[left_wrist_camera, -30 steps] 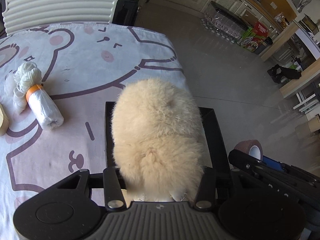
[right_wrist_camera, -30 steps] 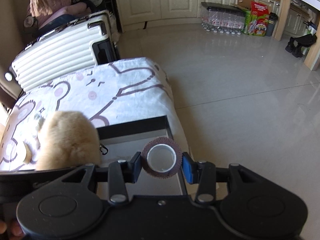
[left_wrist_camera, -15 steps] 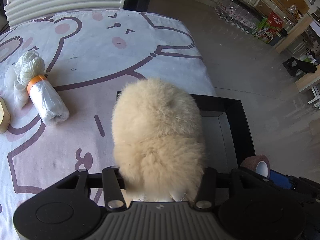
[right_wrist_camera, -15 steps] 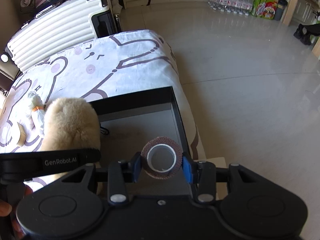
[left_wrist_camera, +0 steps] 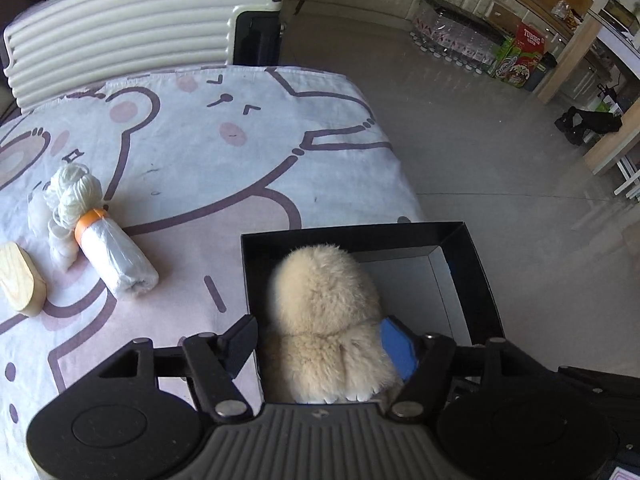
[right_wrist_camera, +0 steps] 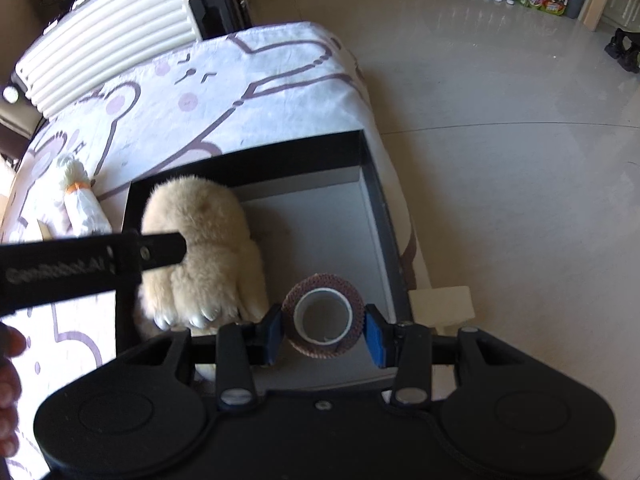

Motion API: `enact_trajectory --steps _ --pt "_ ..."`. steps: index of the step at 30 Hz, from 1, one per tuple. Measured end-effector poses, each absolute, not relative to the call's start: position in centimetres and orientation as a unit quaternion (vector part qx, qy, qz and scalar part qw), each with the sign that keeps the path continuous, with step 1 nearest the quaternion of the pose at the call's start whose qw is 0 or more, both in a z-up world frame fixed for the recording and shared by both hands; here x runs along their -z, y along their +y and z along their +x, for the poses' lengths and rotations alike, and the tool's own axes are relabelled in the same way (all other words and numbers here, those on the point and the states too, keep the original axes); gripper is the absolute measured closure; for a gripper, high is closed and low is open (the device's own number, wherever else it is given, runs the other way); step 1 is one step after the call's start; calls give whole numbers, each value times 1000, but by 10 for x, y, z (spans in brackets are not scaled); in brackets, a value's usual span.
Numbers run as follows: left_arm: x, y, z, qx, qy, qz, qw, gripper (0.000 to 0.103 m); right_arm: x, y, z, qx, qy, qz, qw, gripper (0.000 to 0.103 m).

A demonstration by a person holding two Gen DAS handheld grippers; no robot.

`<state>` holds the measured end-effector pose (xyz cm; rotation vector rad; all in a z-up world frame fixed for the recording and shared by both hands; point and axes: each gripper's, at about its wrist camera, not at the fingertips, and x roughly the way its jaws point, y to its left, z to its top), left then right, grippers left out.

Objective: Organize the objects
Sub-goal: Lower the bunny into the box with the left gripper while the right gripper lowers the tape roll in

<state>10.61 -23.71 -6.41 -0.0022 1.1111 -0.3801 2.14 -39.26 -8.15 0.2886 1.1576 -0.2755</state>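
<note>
A fluffy cream plush paw (left_wrist_camera: 326,320) lies inside the black box (left_wrist_camera: 476,276) at the table's right edge. My left gripper (left_wrist_camera: 320,344) is open, its fingers spread on either side of the paw. In the right wrist view the paw (right_wrist_camera: 204,248) rests in the left half of the box (right_wrist_camera: 376,184). My right gripper (right_wrist_camera: 324,330) is shut on a brown tape roll (right_wrist_camera: 323,314) and holds it over the box's near right part.
A roll of clear bags with an orange band (left_wrist_camera: 116,256), white yarn (left_wrist_camera: 70,196) and a wooden block (left_wrist_camera: 20,280) lie on the bear-print cloth (left_wrist_camera: 200,152). A white suitcase (left_wrist_camera: 132,24) stands behind the table. Floor lies right of the table.
My left gripper lowered the plush paw into the box and opened, letting it go. My right gripper moved forward over the box with the tape roll.
</note>
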Motion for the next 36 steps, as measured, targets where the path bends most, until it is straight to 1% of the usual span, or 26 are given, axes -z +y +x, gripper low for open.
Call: enact_trajectory --steps 11,14,16,31,36 --pt "52 -222 107 190 514 -10 837 33 97 -374 30 87 576 124 803 58" --pt "53 -218 107 186 516 -9 836 33 96 -371 30 89 582 115 800 51" --pt "53 -217 106 185 518 -6 835 33 94 -371 28 92 584 116 798 50" --pt "39 -211 91 179 510 17 841 33 61 -386 14 148 532 145 821 50" --pt "36 -205 84 169 507 29 845 32 45 -387 8 170 506 134 835 49"
